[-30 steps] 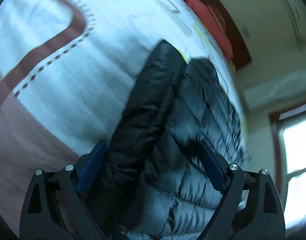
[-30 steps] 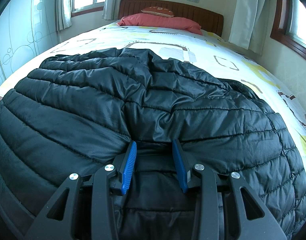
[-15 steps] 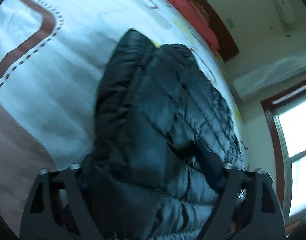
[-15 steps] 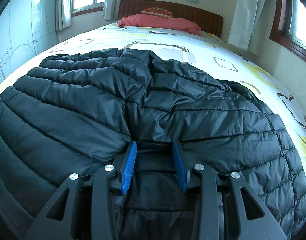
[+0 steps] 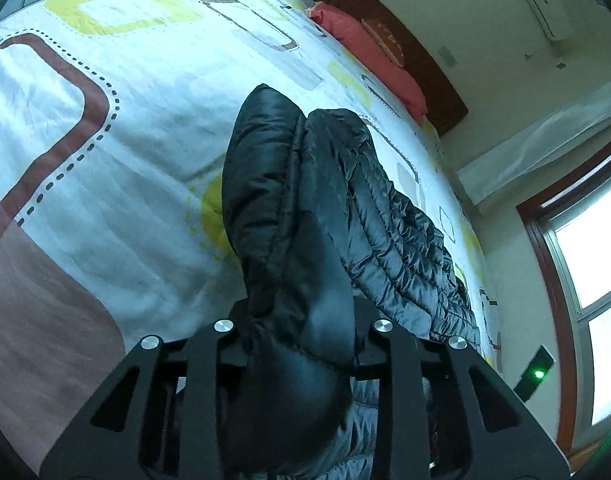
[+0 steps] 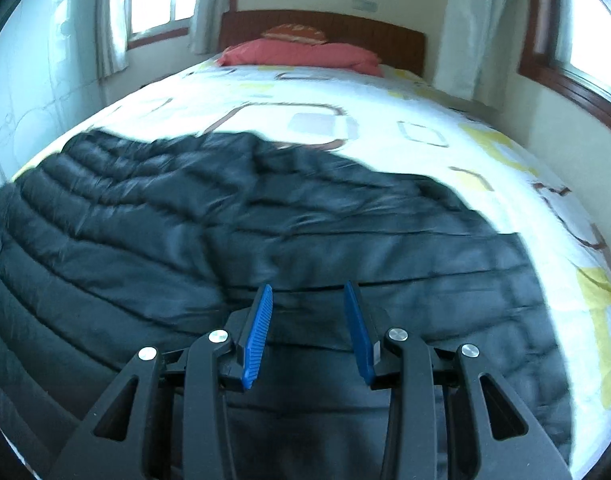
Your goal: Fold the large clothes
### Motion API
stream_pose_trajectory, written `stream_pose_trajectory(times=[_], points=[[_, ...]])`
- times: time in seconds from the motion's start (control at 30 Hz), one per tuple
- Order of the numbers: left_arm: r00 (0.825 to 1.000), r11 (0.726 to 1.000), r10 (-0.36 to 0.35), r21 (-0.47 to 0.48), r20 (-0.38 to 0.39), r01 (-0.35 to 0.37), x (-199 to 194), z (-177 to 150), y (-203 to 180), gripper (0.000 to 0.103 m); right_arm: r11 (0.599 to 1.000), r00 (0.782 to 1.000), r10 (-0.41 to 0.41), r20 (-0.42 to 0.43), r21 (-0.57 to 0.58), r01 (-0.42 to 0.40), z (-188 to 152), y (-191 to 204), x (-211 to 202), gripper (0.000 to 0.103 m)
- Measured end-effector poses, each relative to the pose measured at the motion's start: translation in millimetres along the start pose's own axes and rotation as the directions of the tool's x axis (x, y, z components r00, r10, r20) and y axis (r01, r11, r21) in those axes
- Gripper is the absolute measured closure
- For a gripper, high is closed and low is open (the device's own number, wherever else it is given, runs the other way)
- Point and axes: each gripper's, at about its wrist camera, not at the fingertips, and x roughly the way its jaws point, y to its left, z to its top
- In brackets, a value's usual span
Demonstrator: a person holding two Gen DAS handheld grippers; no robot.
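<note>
A black quilted puffer jacket lies spread on the bed. In the left wrist view my left gripper is shut on a bunched part of the jacket and holds it lifted over the sheet; the pads are hidden by fabric. In the right wrist view my right gripper stands open just above the jacket's near edge, its blue pads bare, with nothing between them.
The bed has a white sheet with brown and yellow squares. A red pillow and wooden headboard are at the far end. Windows and curtains line both walls. A wall sits right of the bed.
My left gripper has closed on the jacket and raised its bunched part. My right gripper has let go of the jacket's near edge and pulled back and up.
</note>
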Motion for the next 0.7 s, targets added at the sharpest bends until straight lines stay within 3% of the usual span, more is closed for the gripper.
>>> stream_pose_trajectory(times=[0.17, 0.43, 0.7], points=[[1.0, 1.0, 0.012, -0.001, 0.001, -0.012, -1, -1, 3, 0.074, 0.994, 0.994, -0.104, -0.016, 0.032, 0.104, -9, -51, -8, 0.065], [0.999, 0.999, 0.037, -0.004, 0.006, -0.037, -2, -2, 1, 0.074, 0.973, 0.974, -0.222, -0.043, 0.048, 0.224, -34, -86, -8, 0.065], [0.999, 0.997, 0.033, -0.066, 0.023, -0.031, -6, -2, -2, 0.074, 0.97, 0.969, -0.238, -0.062, 0.031, 0.24, -47, -89, 9, 0.065]])
